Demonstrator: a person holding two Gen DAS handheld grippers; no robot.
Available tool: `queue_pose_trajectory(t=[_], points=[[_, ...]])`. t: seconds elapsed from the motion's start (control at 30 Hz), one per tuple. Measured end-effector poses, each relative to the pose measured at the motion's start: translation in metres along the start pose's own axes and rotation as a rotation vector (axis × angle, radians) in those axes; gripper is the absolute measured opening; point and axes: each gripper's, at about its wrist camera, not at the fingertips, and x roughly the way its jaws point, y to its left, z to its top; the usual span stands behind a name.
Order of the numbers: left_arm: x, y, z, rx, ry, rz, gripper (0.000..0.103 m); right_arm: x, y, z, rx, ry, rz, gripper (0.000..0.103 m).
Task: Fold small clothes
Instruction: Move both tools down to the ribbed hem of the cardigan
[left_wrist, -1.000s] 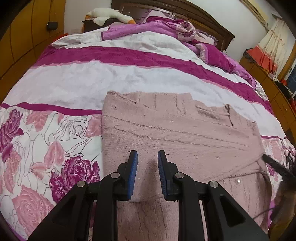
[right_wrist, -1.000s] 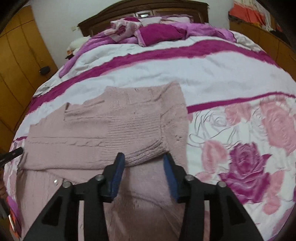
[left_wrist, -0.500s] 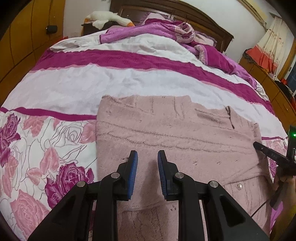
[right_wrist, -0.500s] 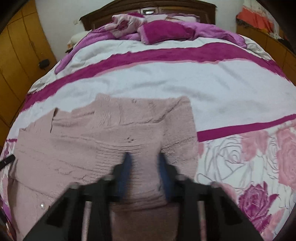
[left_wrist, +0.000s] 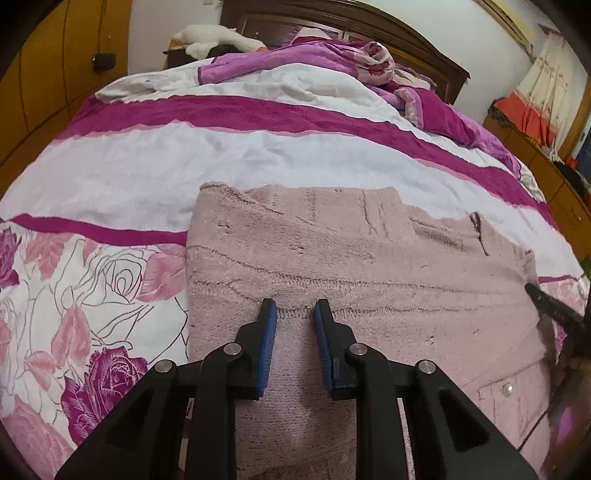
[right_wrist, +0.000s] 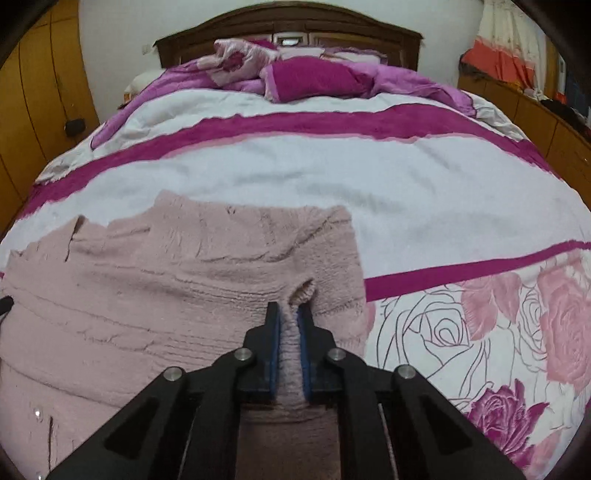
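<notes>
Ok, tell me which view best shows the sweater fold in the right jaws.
Right wrist view: the right gripper is shut on a raised ridge of the pink sweater, close and centred. The left wrist view shows only that gripper's dark tip at the frame's right edge, not the pinch.
</notes>
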Motion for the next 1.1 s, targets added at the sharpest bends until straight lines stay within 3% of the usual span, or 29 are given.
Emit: queue_pose_trajectory(t=[0.1, 0.27, 0.3, 0.63, 1.1], points=[[-0.004, -0.003, 0.0, 0.012, 0.005, 0.014, 0.0, -0.003, 0.0, 0.0, 0.005, 0.009, 0.002, 0.011], [-0.031, 0.003, -0.007, -0.021, 0.0, 0.004, 0.0, -0.03, -0.004, 0.0, 0.069, -0.004, 0.05, 0.04], [-0.038, 0.005, -0.01, -0.025, -0.005, 0.001, 0.0, -0.039, -0.005, -0.001, 0.076, -0.017, 0.061, 0.041], [-0.121, 0.018, -0.031, -0.054, -0.068, 0.013, 0.0, -0.153, 0.001, -0.017, 0.049, -0.129, 0.138, 0.047], [-0.208, -0.003, -0.076, -0.021, -0.057, 0.003, 0.0, -0.278, 0.019, -0.06, -0.026, -0.174, 0.221, 0.048]])
